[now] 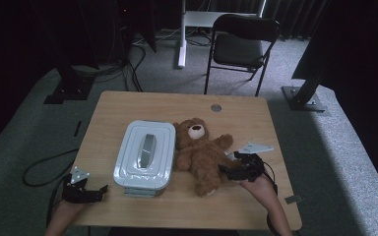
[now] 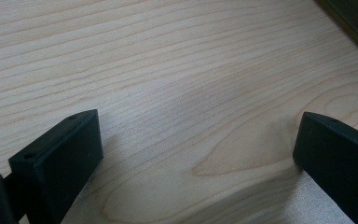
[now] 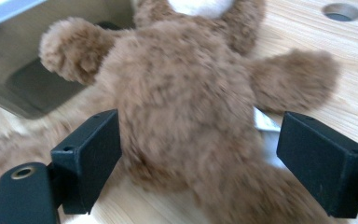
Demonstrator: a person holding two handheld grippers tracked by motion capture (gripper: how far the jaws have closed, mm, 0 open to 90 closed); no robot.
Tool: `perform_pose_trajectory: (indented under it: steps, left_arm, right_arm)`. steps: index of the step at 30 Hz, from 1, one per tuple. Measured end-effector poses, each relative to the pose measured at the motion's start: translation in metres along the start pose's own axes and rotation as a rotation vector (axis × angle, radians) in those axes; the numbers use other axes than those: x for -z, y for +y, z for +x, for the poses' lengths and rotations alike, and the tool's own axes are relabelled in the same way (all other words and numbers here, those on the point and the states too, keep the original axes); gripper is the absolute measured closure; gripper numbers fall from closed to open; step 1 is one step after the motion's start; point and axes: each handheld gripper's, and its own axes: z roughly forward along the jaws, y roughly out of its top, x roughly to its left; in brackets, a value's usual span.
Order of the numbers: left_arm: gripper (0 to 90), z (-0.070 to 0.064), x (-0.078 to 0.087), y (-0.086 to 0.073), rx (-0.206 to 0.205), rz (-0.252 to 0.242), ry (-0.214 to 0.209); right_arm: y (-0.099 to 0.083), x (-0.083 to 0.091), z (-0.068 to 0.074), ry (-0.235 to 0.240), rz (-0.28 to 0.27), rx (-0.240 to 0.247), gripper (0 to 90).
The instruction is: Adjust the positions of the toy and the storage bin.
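Note:
A brown teddy bear (image 1: 203, 153) lies on its back in the middle of the wooden table (image 1: 246, 115), head toward the far side, right beside a pale metal box with a closed lid (image 1: 144, 153). My right gripper (image 1: 228, 171) is open at the bear's lower right side. In the right gripper view the jaws stand wide apart on either side of the bear's body (image 3: 186, 107), low on its belly, not pressing it. My left gripper (image 1: 101, 192) rests open near the table's front left corner, over bare wood (image 2: 191, 93).
The box's side wall (image 3: 32, 70) stands just left of the bear. A round cable hole (image 1: 216, 107) sits near the table's far edge. A black chair (image 1: 241, 44) and stand legs are on the carpet beyond the table.

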Motion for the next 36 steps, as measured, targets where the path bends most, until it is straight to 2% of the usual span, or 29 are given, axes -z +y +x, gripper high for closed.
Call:
perform_pose_trajectory:
  steps: [6, 16, 20, 22, 26, 29, 34, 36]
  left_arm:
    - [1.9, 0.0, 0.0, 0.0, 0.0, 0.0, 0.0]
    - [1.9, 0.0, 0.0, 0.0, 0.0, 0.0, 0.0]
    - [1.9, 0.0, 0.0, 0.0, 0.0, 0.0, 0.0]
    - [1.9, 0.0, 0.0, 0.0, 0.0, 0.0, 0.0]
    - [1.9, 0.0, 0.0, 0.0, 0.0, 0.0, 0.0]
    - [1.9, 0.0, 0.0, 0.0, 0.0, 0.0, 0.0]
    - [1.9, 0.0, 0.0, 0.0, 0.0, 0.0, 0.0]
    - [1.9, 0.0, 0.0, 0.0, 0.0, 0.0, 0.0]
  right_arm:
    - [0.014, -0.016, 0.007, 0.033, 0.005, 0.018, 13.0]
    - [0.023, -0.044, 0.01, 0.067, 0.036, 0.02, 13.0]
    - [0.026, -0.049, 0.011, 0.066, 0.048, 0.029, 13.0]
    - [0.027, -0.052, 0.012, 0.052, 0.052, 0.038, 13.0]
    - [0.027, -0.058, 0.011, 0.054, 0.081, 0.032, 12.9]
    - [0.025, -0.065, 0.012, 0.039, 0.093, 0.032, 12.8]
    - [0.019, -0.082, 0.008, 0.042, 0.128, -0.01, 12.3]
    - [0.018, -0.086, 0.007, 0.039, 0.135, -0.008, 12.5]
